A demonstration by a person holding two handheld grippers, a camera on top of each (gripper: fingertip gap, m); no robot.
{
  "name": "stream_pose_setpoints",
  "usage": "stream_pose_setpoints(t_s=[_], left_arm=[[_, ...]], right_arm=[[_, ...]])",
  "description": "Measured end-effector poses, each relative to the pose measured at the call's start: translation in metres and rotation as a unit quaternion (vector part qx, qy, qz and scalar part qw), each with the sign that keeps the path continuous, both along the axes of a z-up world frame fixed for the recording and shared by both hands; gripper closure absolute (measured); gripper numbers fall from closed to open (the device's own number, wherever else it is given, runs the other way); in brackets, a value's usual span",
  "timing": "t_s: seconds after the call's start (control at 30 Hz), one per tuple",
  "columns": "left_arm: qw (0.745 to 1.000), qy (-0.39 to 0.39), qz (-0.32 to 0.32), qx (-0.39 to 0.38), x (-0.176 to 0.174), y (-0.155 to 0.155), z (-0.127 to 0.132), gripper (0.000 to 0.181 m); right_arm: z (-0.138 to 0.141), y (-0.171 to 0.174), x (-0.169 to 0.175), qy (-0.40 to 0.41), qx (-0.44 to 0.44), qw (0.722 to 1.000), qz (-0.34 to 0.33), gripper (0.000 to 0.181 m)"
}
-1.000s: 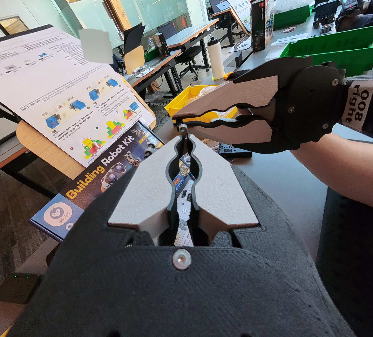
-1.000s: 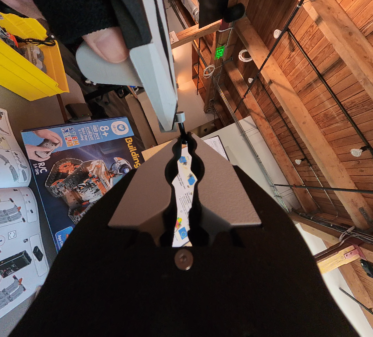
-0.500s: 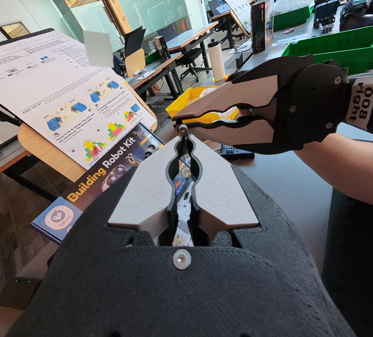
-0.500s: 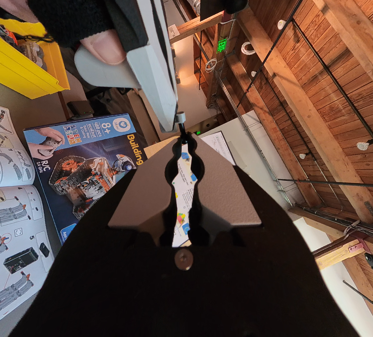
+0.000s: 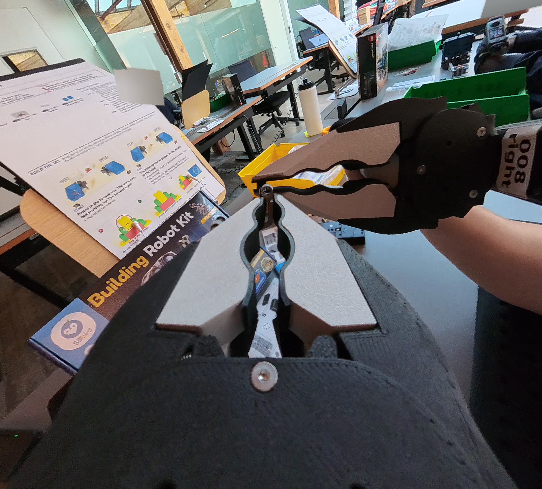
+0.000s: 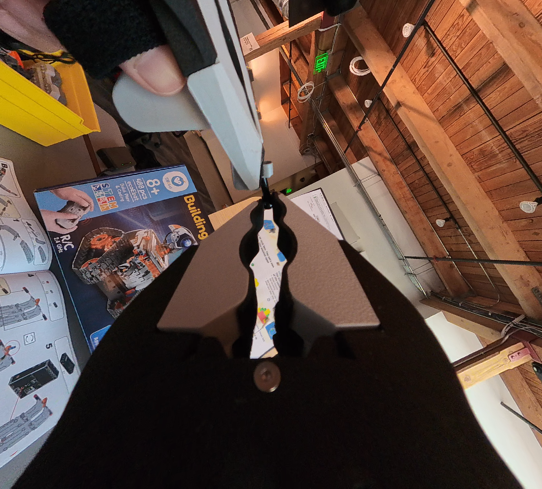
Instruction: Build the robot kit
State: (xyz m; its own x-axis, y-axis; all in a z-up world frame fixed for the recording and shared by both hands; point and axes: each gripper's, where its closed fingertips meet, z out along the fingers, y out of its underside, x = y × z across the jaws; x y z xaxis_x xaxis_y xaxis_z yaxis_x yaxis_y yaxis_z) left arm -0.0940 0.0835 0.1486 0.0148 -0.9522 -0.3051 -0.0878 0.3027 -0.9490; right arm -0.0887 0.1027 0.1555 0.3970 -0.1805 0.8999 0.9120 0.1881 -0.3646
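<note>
A blue robot-kit box point(image 5: 132, 272) lies flat on the dark tabletop point(image 5: 410, 269), its far end under a printed sheet point(image 5: 96, 149) propped on a slanted wooden board point(image 5: 58, 228). Beyond it sit a yellow bin point(image 5: 264, 158), a white bottle point(image 5: 309, 111) and green bins point(image 5: 484, 93). An open instruction booklet point(image 6: 26, 328) lies beside the box.

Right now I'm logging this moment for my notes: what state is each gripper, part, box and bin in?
Left gripper: shut on the small grey pin.
Right gripper: shut on the thin black pin.
Small grey pin: joined to the thin black pin, pinched between both tips, off the table.
Blue robot kit box: closed, lying flat.
White instruction booklet: open.
Yellow plastic bin: open-topped, holding parts.
</note>
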Motion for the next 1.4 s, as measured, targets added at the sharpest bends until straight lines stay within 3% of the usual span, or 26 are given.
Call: stream_pose_setpoints(t_s=[0.27, 0.53, 0.73, 1.03, 1.27, 1.4], left_arm=[[1.000, 0.000, -0.015, -0.005, 0.000, -0.002, 0.000, 0.180], [0.987, 0.039, -0.116, -0.107, -0.001, -0.004, -0.013, 0.181], [0.992, 0.051, -0.083, -0.083, 0.002, 0.004, -0.019, 0.180], [0.991, 0.045, -0.079, -0.096, -0.002, 0.011, -0.017, 0.180], [0.986, 0.042, -0.106, -0.124, -0.008, 0.009, -0.014, 0.181], [0.986, 0.050, -0.100, -0.124, -0.008, 0.011, -0.017, 0.180]], right_arm=[[0.000, -0.001, 0.000, -0.014, -0.001, 1.000, -0.016, 0.177], [-0.015, 0.007, -0.001, 0.003, -0.071, 0.997, -0.031, 0.176], [-0.021, 0.008, 0.004, -0.012, -0.090, 0.995, -0.049, 0.177], [-0.021, 0.005, -0.001, 0.039, -0.108, 0.993, 0.007, 0.177], [-0.020, 0.000, -0.009, 0.119, -0.139, 0.978, 0.101, 0.177], [-0.022, 0.000, -0.009, 0.116, -0.147, 0.977, 0.101, 0.177]])
